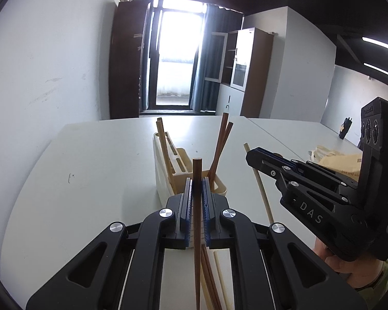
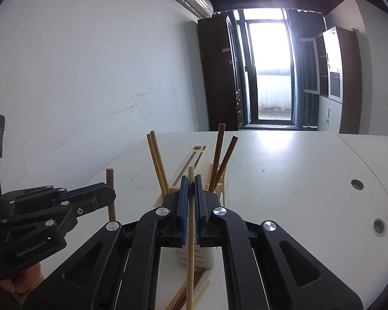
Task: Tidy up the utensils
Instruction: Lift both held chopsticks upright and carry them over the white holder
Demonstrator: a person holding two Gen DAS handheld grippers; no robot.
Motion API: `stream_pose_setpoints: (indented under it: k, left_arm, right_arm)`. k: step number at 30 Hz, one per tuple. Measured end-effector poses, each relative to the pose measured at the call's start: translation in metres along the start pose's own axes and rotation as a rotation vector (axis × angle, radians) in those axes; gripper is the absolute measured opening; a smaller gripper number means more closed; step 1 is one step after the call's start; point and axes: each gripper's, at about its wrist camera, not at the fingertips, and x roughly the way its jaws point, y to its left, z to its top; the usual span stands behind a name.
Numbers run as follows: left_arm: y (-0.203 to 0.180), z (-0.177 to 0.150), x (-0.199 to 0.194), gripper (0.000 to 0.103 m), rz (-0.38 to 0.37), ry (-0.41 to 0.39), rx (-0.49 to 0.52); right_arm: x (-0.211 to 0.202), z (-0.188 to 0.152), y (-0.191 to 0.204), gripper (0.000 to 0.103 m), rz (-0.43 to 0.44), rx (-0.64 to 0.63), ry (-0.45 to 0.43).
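From the left wrist camera, the left claw (image 1: 197, 201) is pinched nearly closed on a dark brown chopstick (image 1: 197, 222), which stands close to upright, its blunt end above the pads and its lower end cut off by the bottom edge of the frame. The claw's body hides the near part of the cream utensil holder (image 1: 165, 178) right behind it, so the holder's front wall is not visible. Two tan chopsticks (image 1: 165, 147) lean out of the holder toward its left, and two reddish-brown chopsticks (image 1: 221, 144) lean toward its right. To the holder's right, the right claw (image 1: 252, 155) grips a pale chopstick (image 1: 261, 188) that slants down toward the camera. Loose chopsticks (image 1: 209, 276) lie on the white tabletop (image 1: 90, 175) below the left claw, partly covered by it. From the right wrist camera, the right claw (image 2: 191, 201) is closed to a narrow gap on the pale chopstick (image 2: 191, 232), its long axis near vertical and its lower end running out of frame. The holder (image 2: 194, 160) sits directly behind and below the claw, its middle hidden. To the holder's left, the left claw (image 2: 108, 193) holds the dark chopstick (image 2: 110, 186) upright.
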Motion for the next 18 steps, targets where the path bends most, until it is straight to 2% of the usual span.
stream_pose_setpoints:
  k: [9,12,18]
  left_arm:
    - [-0.010,0.017,-0.011,0.007,-0.010,-0.108,0.009]
    - [-0.014,0.024,-0.014,0.007,0.015,-0.160,0.013]
    - [-0.019,0.036,-0.025,0.007,0.057,-0.255,0.026]
  right_arm:
    - [-0.001,0.008,-0.008,0.005,0.043,0.004,-0.110]
    - [-0.002,0.012,-0.008,0.005,0.061,-0.004,-0.139]
    - [-0.007,0.018,-0.009,0.005,0.074,0.001,-0.257]
